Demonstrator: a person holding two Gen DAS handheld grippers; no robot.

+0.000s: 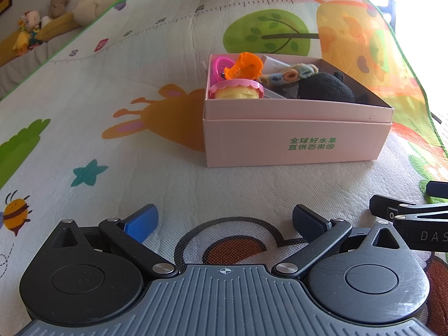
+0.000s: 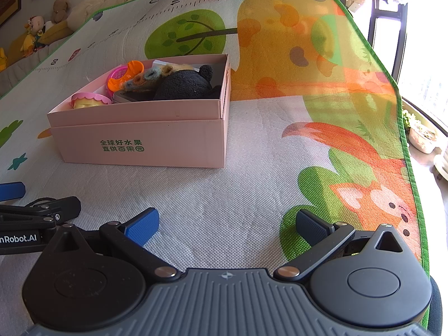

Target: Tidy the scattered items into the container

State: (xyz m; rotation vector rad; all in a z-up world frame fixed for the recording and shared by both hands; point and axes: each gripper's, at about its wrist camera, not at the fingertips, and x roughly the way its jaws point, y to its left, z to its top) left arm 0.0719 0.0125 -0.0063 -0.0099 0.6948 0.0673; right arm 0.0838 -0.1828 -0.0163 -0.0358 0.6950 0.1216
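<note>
Left tongs gaping wide, blue pads apart, nothing between them; they hover low over the colourful cartoon play mat. Right tongs same: spread wide, empty, just beside the left pair, whose linkage shows at the left edge of the right wrist view. Both likely parked low and side by side because nothing is in hand.

Ahead of both tongs, well apart from the pads, sits the pale pink cardboard box with green Chinese lettering, a touch right of the left tongs and left of the right tongs. It stands nested in its own lid, top open toward the tongs so drops go in from above.

Inside, near side: a pink-frilled yellow toy cake against the near-left wall. Behind it an orange plastic scoop-like toy and a magenta plastic basket toy. To the right, a black plush toy with a small felted grey-tan animal lying on it; something flat and grey lies underneath, can't tell what.

No loose items visible on the mat near either tongs; the task looks done or nearly so.

Far beyond, stuffed toys line the mat's far-left edge.
</note>
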